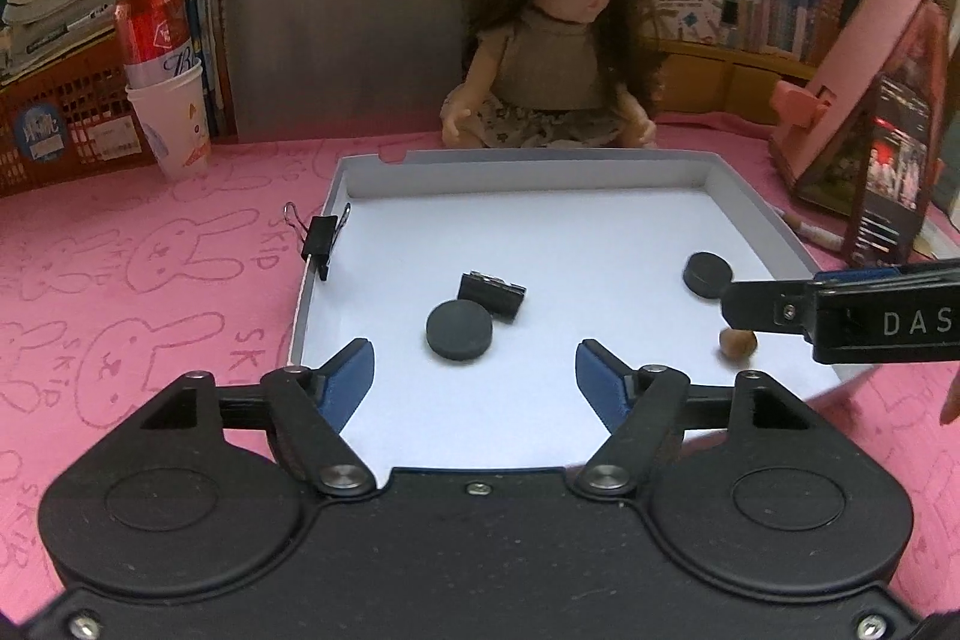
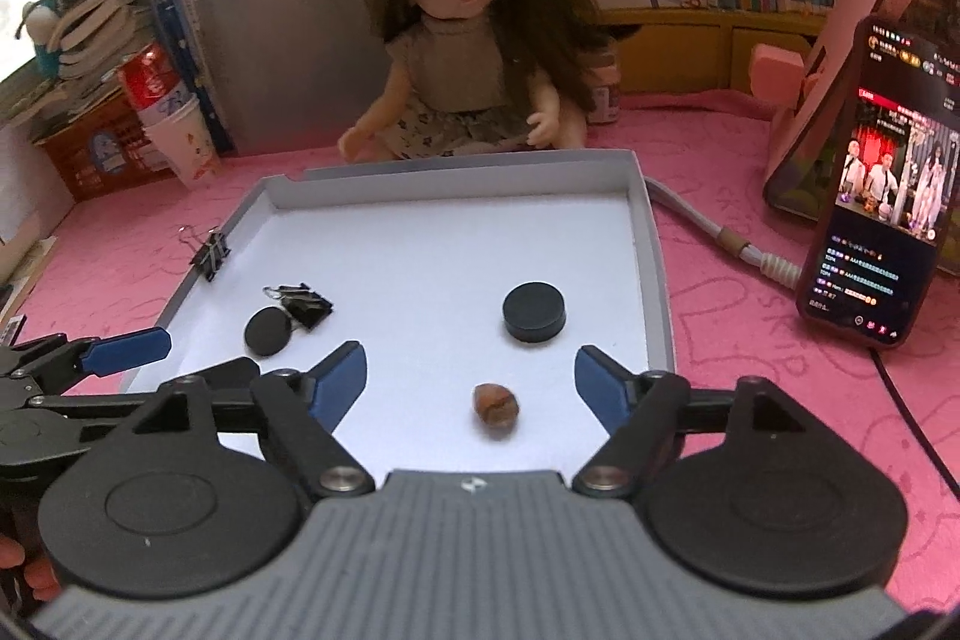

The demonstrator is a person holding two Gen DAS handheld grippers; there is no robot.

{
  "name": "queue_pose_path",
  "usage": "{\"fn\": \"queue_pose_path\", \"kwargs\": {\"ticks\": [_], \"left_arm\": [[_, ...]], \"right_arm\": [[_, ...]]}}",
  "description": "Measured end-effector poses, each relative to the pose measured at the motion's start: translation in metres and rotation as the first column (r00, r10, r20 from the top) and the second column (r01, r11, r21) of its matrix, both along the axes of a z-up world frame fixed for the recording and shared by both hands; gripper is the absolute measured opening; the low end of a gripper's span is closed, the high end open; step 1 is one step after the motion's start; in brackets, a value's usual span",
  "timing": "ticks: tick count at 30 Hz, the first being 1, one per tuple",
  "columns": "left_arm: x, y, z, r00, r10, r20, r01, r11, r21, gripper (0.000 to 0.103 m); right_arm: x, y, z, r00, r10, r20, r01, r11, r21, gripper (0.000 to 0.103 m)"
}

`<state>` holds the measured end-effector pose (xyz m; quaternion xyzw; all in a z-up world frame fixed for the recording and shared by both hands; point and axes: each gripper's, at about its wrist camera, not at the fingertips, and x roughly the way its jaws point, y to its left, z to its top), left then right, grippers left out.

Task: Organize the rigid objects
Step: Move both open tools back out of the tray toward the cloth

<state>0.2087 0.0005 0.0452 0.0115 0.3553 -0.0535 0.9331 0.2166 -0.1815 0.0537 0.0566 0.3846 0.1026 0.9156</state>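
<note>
While both grippers hover over the near edge of the white tray (image 2: 651,244), wide bare floor lies inside its low walls.

Right gripper (image 2: 470,377), fingers spread, has the brown nut (image 2: 495,409) between its tips, untouched; left gripper (image 1: 474,373), spread too, faces a black disc (image 1: 459,337) touching a binder clip (image 1: 492,293). Second disc (image 2: 534,319) sits beyond the nut; another clip (image 2: 211,253) grips the tray's left wall. A doll (image 2: 462,64) sits behind the tray.

Matt black discs (image 2: 534,319) lie in a smooth white cardboard tray (image 2: 651,244).
</note>
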Motion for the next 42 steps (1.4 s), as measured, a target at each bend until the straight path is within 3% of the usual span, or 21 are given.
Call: {"fn": "queue_pose_path", "kwargs": {"ticks": [22, 42], "left_arm": [[-0.059, 0.000, 0.010, 0.999, -0.030, 0.016, 0.030, 0.999, -0.029, 0.077], [-0.108, 0.009, -0.003, 1.000, -0.012, 0.008, 0.013, 0.998, -0.067, 0.078]], "right_arm": [[-0.060, -0.002, 0.013, 0.992, 0.047, 0.113, -0.047, 0.999, 0.003, 0.099], [-0.107, -0.010, -0.006, 0.986, 0.037, 0.163, -0.029, 0.998, -0.051, 0.102]]}}
